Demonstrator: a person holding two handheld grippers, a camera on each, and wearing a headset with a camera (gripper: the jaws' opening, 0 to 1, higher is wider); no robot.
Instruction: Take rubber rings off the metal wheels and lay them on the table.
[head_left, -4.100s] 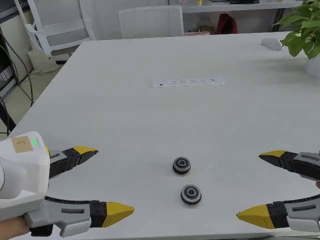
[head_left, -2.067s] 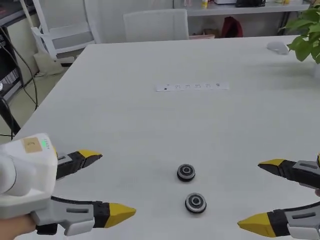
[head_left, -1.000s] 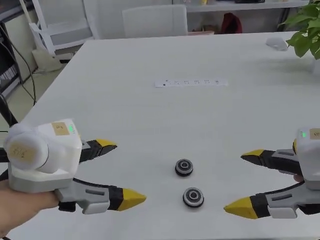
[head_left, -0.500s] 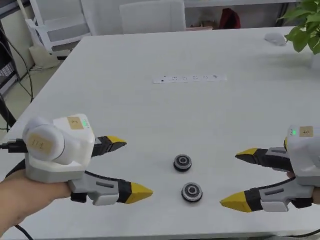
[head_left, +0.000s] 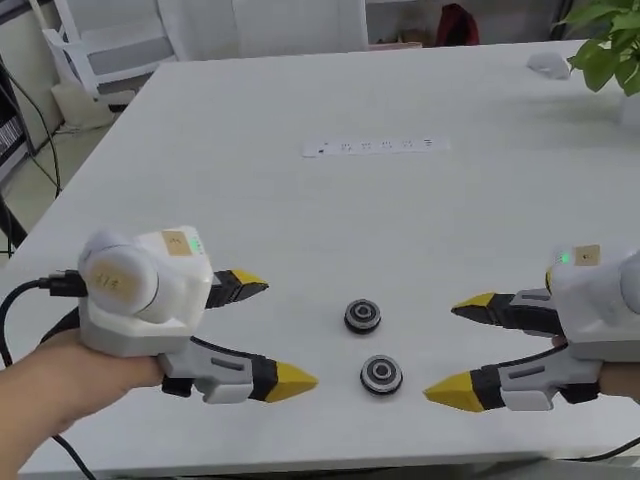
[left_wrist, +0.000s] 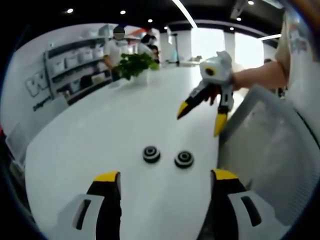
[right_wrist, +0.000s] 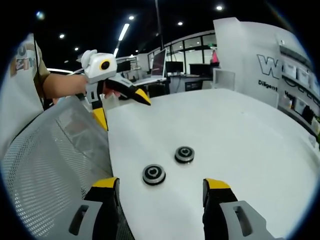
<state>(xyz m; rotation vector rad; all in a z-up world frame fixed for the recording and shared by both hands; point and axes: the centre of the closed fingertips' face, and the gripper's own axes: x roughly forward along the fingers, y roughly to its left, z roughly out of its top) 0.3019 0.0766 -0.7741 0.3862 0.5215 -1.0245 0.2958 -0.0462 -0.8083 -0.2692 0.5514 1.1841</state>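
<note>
Left hand-held gripper (head_left: 290, 333) nearer wheels (head_left: 363, 316), power strip (head_left: 375, 147) beyond

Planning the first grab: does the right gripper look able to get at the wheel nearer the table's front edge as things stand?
Probably yes. The right gripper has its jaws open toward the nearer wheel, with bare table between them; the other wheel sits apart.
</note>
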